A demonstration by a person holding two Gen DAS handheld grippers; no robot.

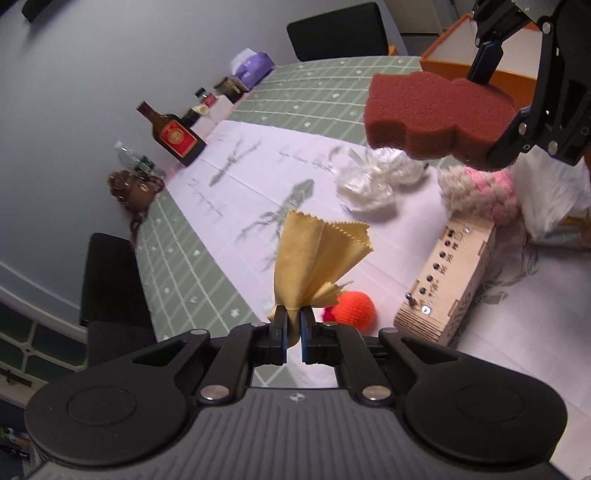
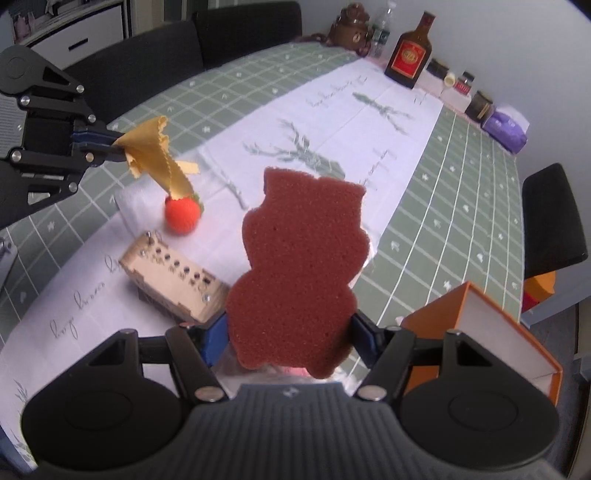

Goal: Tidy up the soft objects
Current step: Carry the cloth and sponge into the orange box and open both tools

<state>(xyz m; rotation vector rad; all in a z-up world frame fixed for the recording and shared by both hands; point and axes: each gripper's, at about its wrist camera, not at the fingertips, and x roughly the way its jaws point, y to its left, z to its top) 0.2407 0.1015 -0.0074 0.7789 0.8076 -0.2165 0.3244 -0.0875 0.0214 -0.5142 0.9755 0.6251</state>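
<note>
My left gripper (image 1: 293,325) is shut on a yellow cloth (image 1: 314,262) and holds it above the table; it also shows in the right wrist view (image 2: 118,147) with the cloth (image 2: 155,151). My right gripper (image 2: 288,332) is shut on a brown bear-shaped sponge (image 2: 299,269), held in the air; the sponge (image 1: 432,118) shows at the upper right of the left wrist view. An orange knitted ball (image 1: 356,308) (image 2: 183,216) lies on the white cloth runner. A white fluffy bundle (image 1: 373,181) and a pink-and-cream knitted item (image 1: 480,192) lie further on.
A wooden box with holes (image 1: 447,284) (image 2: 173,277) stands on the runner. An open orange box (image 2: 491,332) (image 1: 454,55) sits at the table edge. A liquor bottle (image 2: 408,55), small jars, a brown bear figure (image 2: 352,26) and a purple tissue pack (image 2: 506,127) line the wall side. Black chairs (image 2: 550,218) surround the table.
</note>
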